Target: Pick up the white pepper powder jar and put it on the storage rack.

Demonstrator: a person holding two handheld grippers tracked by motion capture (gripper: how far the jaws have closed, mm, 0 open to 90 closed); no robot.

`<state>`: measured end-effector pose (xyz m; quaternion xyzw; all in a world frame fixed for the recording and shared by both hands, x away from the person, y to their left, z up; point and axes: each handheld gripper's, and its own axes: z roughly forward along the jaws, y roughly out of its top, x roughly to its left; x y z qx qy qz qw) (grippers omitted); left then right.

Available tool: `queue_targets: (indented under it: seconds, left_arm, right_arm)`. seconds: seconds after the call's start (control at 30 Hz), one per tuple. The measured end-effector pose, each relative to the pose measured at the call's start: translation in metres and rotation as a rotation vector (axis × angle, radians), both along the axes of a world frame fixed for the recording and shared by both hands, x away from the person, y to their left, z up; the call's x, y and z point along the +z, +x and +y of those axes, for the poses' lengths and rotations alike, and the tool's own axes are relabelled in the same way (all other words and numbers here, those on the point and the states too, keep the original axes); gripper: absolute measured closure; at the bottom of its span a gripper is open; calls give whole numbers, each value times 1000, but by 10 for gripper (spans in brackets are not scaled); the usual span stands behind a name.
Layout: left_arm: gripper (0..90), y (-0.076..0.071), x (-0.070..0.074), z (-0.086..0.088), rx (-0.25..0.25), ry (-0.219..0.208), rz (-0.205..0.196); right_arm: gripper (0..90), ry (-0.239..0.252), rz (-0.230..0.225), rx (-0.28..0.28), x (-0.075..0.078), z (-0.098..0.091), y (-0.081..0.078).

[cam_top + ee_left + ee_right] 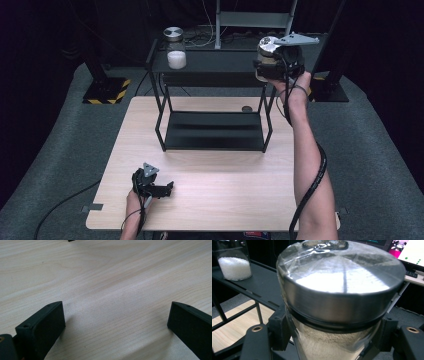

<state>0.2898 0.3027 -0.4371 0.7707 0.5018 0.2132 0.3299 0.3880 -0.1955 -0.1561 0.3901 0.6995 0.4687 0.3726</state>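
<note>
Right gripper [272,62] is clamped on a glass jar with a brushed-metal lid and pale beige powder inside [337,305], its black jaws pressing the glass on either side just under the lid. In the high view it holds this jar [267,55] upright at the far right, level with the right end of the top shelf of the black metal two-tier rack [215,62] and seemingly just above it. A second glass jar with a metal lid and white granules [175,48] stands on the same shelf, well apart at its left end. The relation that matters is jar to shelf: the free stretch of shelf lies to the left of the held jar and a little below, so the coming move is probably a short carry leftward over the shelf and a lowering with the jar's long axis kept vertical. Left gripper [152,186] rests on the light wooden table [112,277] at the near left, jaws wide apart with nothing between them, far from the rack; the right hand is the nearer one.
</note>
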Motion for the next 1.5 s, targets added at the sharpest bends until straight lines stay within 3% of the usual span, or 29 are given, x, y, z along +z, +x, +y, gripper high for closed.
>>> queue_targets:
  seconds: [0.7,1.5]
  left_arm:
    - [8,0,0,0,-4,-1,1]
    - [9,0,0,0,-6,-2,-1]
  right_arm:
    - [301,2,43,-22,14,15,36]
    - [301,19,115,-81,12,23,74]
